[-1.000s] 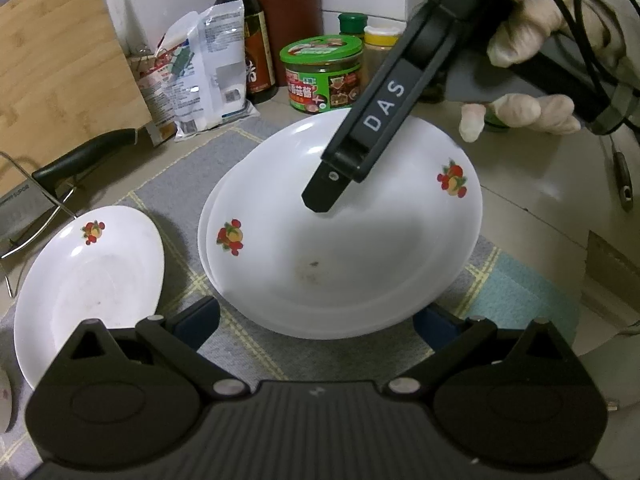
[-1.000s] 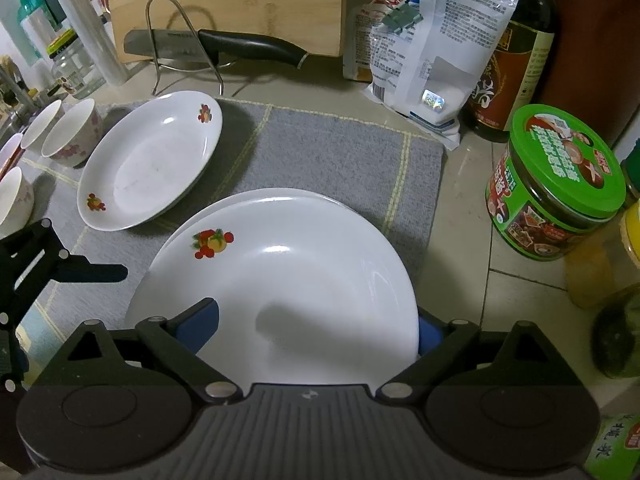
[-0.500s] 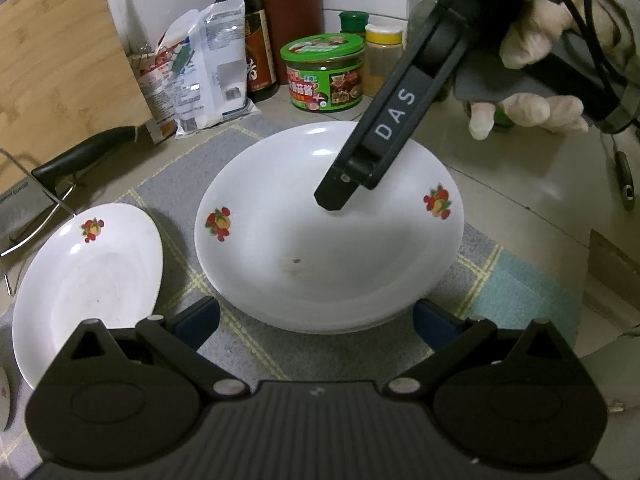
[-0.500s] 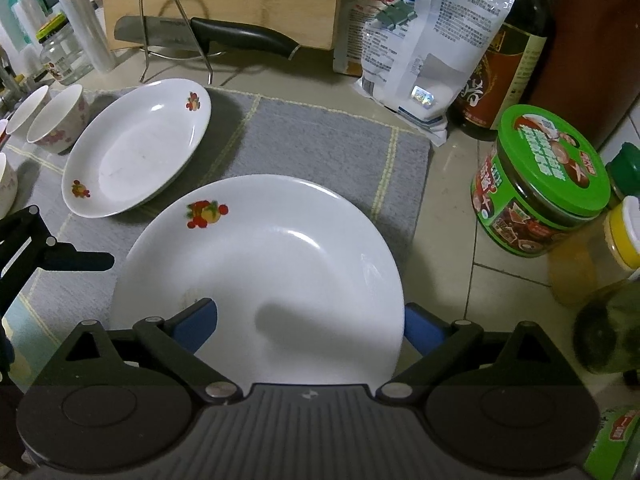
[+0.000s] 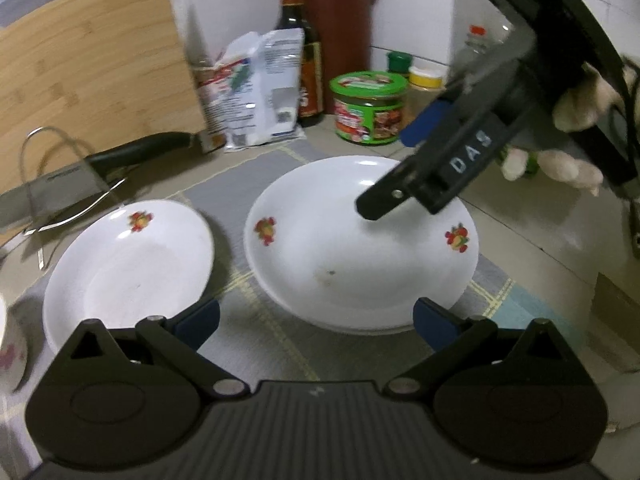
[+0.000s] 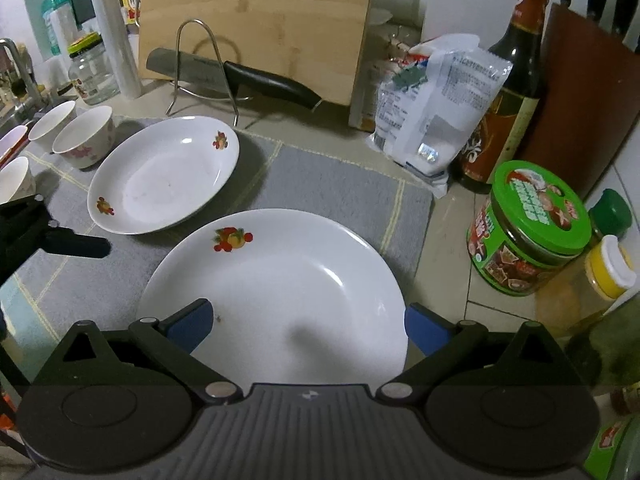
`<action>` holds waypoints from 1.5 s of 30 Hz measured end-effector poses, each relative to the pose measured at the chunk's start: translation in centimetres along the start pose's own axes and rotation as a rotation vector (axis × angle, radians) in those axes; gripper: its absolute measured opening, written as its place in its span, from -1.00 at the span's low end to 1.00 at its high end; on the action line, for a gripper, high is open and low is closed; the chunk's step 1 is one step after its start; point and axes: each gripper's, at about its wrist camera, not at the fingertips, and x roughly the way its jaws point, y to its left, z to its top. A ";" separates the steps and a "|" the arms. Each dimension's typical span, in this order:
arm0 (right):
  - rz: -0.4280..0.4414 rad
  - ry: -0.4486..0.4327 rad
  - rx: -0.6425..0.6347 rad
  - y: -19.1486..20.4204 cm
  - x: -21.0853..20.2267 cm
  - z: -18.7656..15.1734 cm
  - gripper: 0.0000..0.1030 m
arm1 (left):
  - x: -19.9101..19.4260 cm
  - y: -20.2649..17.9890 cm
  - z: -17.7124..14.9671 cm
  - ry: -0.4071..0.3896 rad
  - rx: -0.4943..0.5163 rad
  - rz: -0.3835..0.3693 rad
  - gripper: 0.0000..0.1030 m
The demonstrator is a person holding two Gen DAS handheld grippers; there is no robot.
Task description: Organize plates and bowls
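Two white plates with fruit prints (image 5: 360, 248) lie stacked on the grey mat (image 6: 344, 176). My right gripper (image 6: 306, 324) hovers over the near rim of that stack (image 6: 280, 288). Its jaws are opening, and its blue pads stand either side of the rim without pressing it. From the opposite side, my left gripper (image 5: 316, 322) stays open and empty just short of the stack. A single matching plate (image 6: 164, 176) rests on the mat beside it. Several small bowls (image 6: 84, 140) stand further left.
A knife (image 6: 256, 76) lies on a wire rack in front of a leaning wooden board (image 6: 256, 20). White bags (image 6: 436, 104), a dark sauce bottle (image 6: 508, 92), a green-lidded jar (image 6: 524, 232) and a yellow-capped bottle (image 6: 604, 272) crowd the right. A gloved hand (image 5: 560, 168) holds the right gripper.
The upper plate, tilted and offset on the lower one a second ago, now sits flush on it. Both grippers have drawn back and up, and the right jaws have widened.
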 end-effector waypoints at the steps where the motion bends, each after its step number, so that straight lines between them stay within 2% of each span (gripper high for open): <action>1: 0.004 -0.007 0.000 0.2 -0.2 -0.1 1.00 | -0.4 0.2 0.0 -0.007 -0.017 0.011 0.99; 6: -0.002 -0.063 -0.009 1.2 -1.1 -0.3 1.00 | -3.1 0.6 -0.1 -0.064 -0.084 0.088 0.99; 12: 0.021 -0.120 -0.058 2.5 -1.4 0.0 1.00 | -6.0 1.0 -1.2 -0.117 -0.198 0.234 0.99; 18: 0.096 -0.138 -0.119 4.1 -0.7 1.1 1.00 | -6.8 2.5 -3.4 -0.074 -0.346 0.380 0.99; 22: 0.142 -0.121 -0.140 5.4 0.3 2.2 1.00 | -7.1 3.7 -4.6 -0.031 -0.398 0.434 0.99; 28: 0.154 -0.083 -0.120 7.1 2.5 4.2 1.00 | -5.6 6.3 -5.6 0.023 -0.397 0.441 0.99; 32: 0.150 -0.066 -0.103 7.4 3.9 5.5 1.00 | -3.6 8.1 -5.9 0.047 -0.369 0.405 0.99; 40: 0.213 0.010 -0.002 6.1 7.7 8.4 1.00 | 0.3 9.3 -5.7 0.054 -0.313 0.333 0.99; 45: 0.241 0.063 0.034 5.2 10.1 9.4 1.00 | 1.7 9.9 -5.8 0.066 -0.338 0.284 0.99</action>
